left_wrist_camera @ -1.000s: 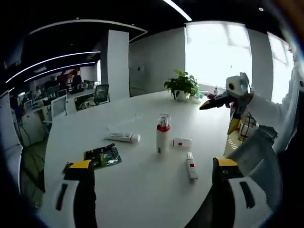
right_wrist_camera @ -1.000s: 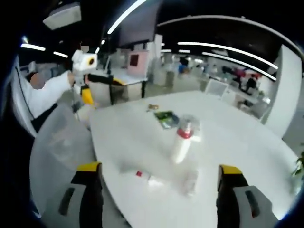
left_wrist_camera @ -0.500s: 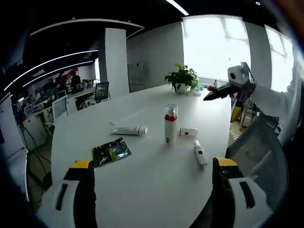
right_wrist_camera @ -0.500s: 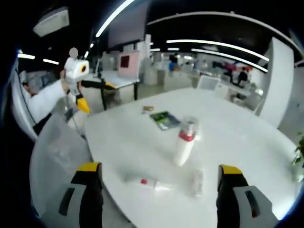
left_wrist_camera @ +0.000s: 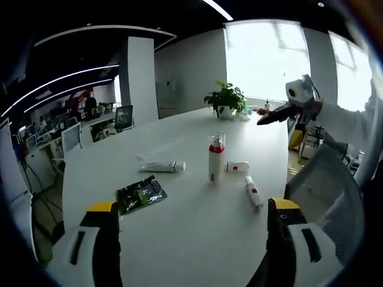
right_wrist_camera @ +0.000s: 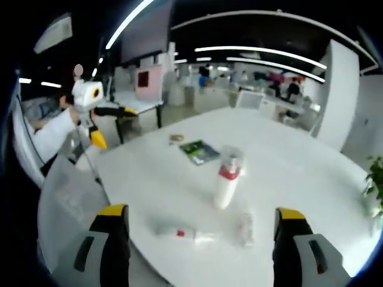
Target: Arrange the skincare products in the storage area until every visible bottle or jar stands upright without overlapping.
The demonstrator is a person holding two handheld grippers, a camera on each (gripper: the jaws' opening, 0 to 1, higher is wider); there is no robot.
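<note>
A white bottle with a red band and clear cap (left_wrist_camera: 215,156) (right_wrist_camera: 226,182) stands upright on the round white table (left_wrist_camera: 191,239). Three white tubes lie flat around it: one to its left (left_wrist_camera: 161,167), a short one just right of it (left_wrist_camera: 237,167) (right_wrist_camera: 246,226), and one nearer the table's edge (left_wrist_camera: 253,192) (right_wrist_camera: 185,235). My left gripper (left_wrist_camera: 191,236) is open, well short of the bottle, nothing between its jaws. My right gripper (right_wrist_camera: 200,239) is open too, held off the table's edge. In the left gripper view the right gripper (left_wrist_camera: 293,103) shows at the right; in the right gripper view the left gripper (right_wrist_camera: 96,104) shows at the left.
A dark green packet (left_wrist_camera: 140,194) (right_wrist_camera: 198,151) lies flat on the table. A potted plant (left_wrist_camera: 224,103) stands at the far edge. A grey mesh chair (left_wrist_camera: 326,191) (right_wrist_camera: 69,191) sits against the table's rim. Desks and office chairs stand behind.
Both views have shifted a little with the hands; the left gripper view pulled back slightly from the bottle. The bottle, tubes and packet lie as before. Both grippers stay open.
</note>
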